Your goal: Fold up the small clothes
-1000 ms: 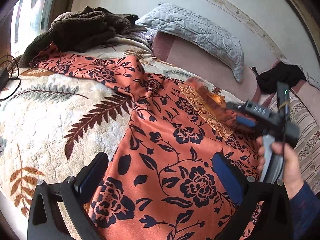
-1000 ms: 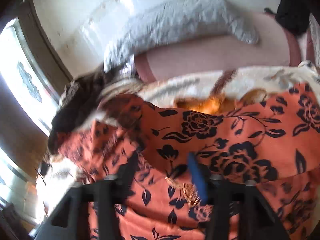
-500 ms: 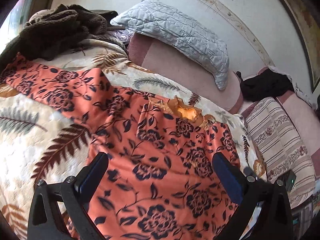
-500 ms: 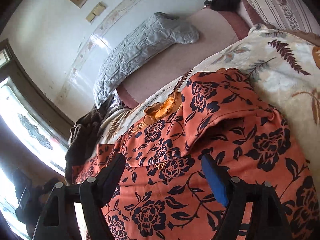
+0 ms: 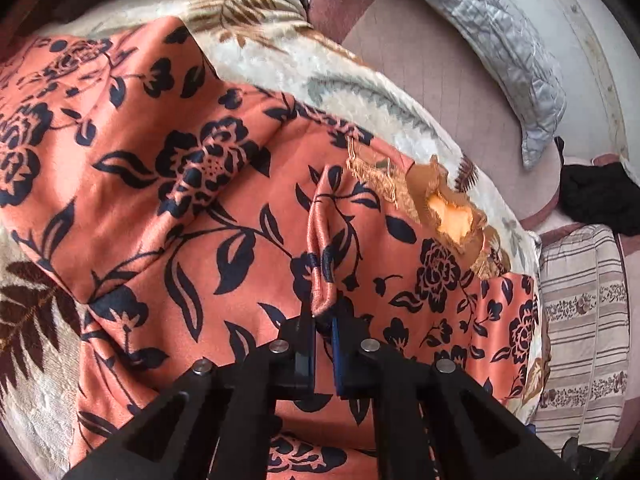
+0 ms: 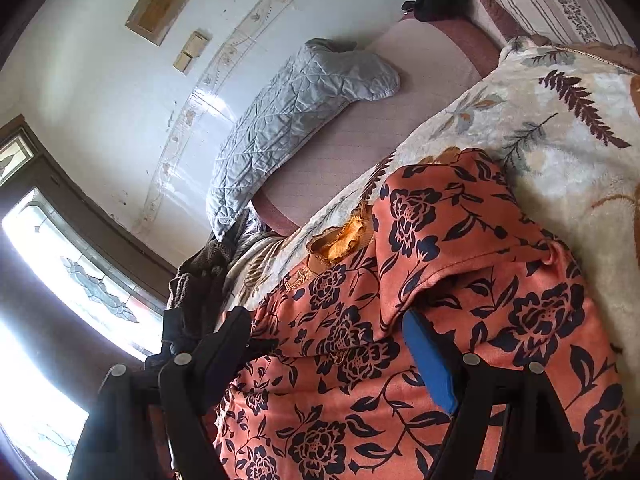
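One satiny orange floral garment [image 5: 208, 184], ridge between left gripper [image 5: 323, 322] fingers.

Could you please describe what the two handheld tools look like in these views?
Both are matte black angular frames with triangular cut-outs and silver round pin heads at the joints. The left tool and the right tool each carry flat blue pads on their fingers.
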A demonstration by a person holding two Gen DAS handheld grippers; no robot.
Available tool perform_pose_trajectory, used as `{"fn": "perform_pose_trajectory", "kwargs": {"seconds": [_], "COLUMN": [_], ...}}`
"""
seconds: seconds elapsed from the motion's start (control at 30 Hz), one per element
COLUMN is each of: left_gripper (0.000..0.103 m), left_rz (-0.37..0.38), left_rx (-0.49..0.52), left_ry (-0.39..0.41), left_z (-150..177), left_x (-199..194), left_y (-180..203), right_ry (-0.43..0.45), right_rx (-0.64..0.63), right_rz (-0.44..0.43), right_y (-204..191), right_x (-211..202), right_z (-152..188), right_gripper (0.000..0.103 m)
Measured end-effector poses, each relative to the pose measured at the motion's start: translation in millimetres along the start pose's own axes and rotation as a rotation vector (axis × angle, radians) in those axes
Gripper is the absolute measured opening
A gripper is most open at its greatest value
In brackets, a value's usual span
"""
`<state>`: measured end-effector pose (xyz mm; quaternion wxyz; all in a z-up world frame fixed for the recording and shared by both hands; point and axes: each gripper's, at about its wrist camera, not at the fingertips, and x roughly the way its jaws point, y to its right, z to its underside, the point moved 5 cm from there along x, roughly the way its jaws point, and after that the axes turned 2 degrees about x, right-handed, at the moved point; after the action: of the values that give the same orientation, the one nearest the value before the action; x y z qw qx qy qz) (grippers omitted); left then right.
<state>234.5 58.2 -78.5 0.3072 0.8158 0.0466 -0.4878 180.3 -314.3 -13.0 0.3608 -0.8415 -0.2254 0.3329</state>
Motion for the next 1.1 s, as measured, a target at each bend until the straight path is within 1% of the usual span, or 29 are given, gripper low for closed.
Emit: {"fn": "perform_pose_trajectory", "kwargs": {"seconds": [0.03,0.1,0.13,0.17,0.2,0.27,0.3,0.33,0.37,0.4,0.47,0.53,0.57,0.6,0.63,0.67,0.7,0.73,0.77,0.8,0.83,0.87,0.9,0.93,1.0,1.07,1.1], "left_gripper": [0.006,0.006,0.006,0.006,0.007,0.007,0.007,0.008,0.009,0.011,0.011,0.011,0.011,0.012,0.012,0.014,0.019,0.028,0.034,0.051,0.065,0.071,0.078,0.081,0.082,0.082,0.081], "left_rz": [-0.024,-0.024,-0.029,-0.039,-0.056,-0.136,-0.171,-0.18,-0.141,-0.124,-0.103,-0.09,-0.083,-0.077,-0.069,-0.059,-0.044,-0.032,-0.019,0.0,0.025,0.052,0.076,0.085,0.108,0.135,0.144], "left_rx": [0.029,0.085,0.108,0.125,0.132,0.161,0.157,0.126,0.1,0.09,0.091,0.104,0.111,0.117,0.119,0.113,0.103,0.091,0.076,0.062,0.047,0.025,-0.003,-0.039,-0.159,-0.3,-0.387], "left_ry": [0.072,0.234,0.275,0.275,0.254,0.185,0.138,0.094,0.114,0.133,0.12,0.117,0.118,0.115,0.108,0.092,0.072,0.055,0.056,0.075,0.105,0.148,0.207,0.26,0.332,0.354,0.363], "left_z": [-0.3,7.2,14.7,21.3,28.5,37.5,39.2,41.6,41.6,40.5,39.8,40.5,41.0,41.2,40.5,40.1,39.3,37.4,35.1,30.9,28.0,22.2,14.9,5.4,-14.9,-38.7,-49.7], "left_x": [-18.1,-62.3,-76.0,-80.9,-75.5,-48.8,-30.6,-17.0,-16.0,-18.4,-18.6,-18.7,-18.9,-19.6,-20.7,-22.2,-25.6,-29.2,-38.8,-51.8,-68.1,-86.2,-106.1,-122.5,-147.6,-156.5,-157.8], "left_y": [4.3,9.0,7.5,2.8,-3.2,-18.3,-26.7,-36.3,-42.0,-43.5,-43.3,-44.1,-44.4,-44.4,-44.7,-45.3,-46.6,-47.4,-50.8,-56.2,-62.8,-73.4,-88.1,-105.5,-150.3,-202.4,-230.8], "right_ry": [0.004,0.015,0.022,0.025,0.023,0.02,0.018,0.012,0.005,0.004,-0.006,-0.018,-0.029,-0.051,-0.068,-0.082,-0.109,-0.144,-0.174,-0.15,-0.121,-0.104,-0.094,-0.099,-0.132,-0.174,-0.194], "right_rx": [0.004,0.024,0.037,0.05,0.064,0.089,0.096,0.103,0.107,0.111,0.126,0.151,0.166,0.183,0.196,0.199,0.212,0.269,0.346,0.374,0.354,0.317,0.27,0.218,0.129,0.081,0.064], "right_rz": [0.011,0.026,0.037,0.046,0.053,0.072,0.082,0.088,0.096,0.114,0.106,0.098,0.081,0.051,0.032,0.039,0.074,0.153,0.217,0.192,0.169,0.15,0.122,0.103,0.1,0.085,0.073], "right_y": [2.1,9.0,13.8,18.7,23.5,33.3,36.9,40.1,42.9,45.2,45.3,42.3,39.3,38.6,39.7,46.5,60.2,82.5,104.9,109.0,99.8,86.5,70.8,56.1,32.9,17.0,9.3], "right_x": [-0.5,-2.8,-4.1,-5.3,-5.6,-5.5,-5.5,-4.8,-4.6,-5.3,-6.9,-3.2,3.3,14.1,26.3,40.3,55.0,67.8,74.4,70.7,60.9,50.5,40.0,30.9,18.7,16.6,19.5], "right_z": [-0.3,-1.5,-2.2,-3.3,-4.1,-4.5,-4.2,-3.3,-2.5,-1.7,-5.8,-16.6,-24.6,-32.9,-40.5,-48.3,-52.4,-50.9,-45.1,-44.2,-45.0,-42.7,-36.1,-25.7,1.6,26.2,34.1], "right_gripper": [0.081,0.081,0.081,0.081,0.081,0.081,0.081,0.081,0.081,0.082,0.084,0.085,0.091,0.093,0.093,0.093,0.093,0.093,0.088,0.088,0.088,0.088,0.089,0.09,0.091,0.091,0.091]}}
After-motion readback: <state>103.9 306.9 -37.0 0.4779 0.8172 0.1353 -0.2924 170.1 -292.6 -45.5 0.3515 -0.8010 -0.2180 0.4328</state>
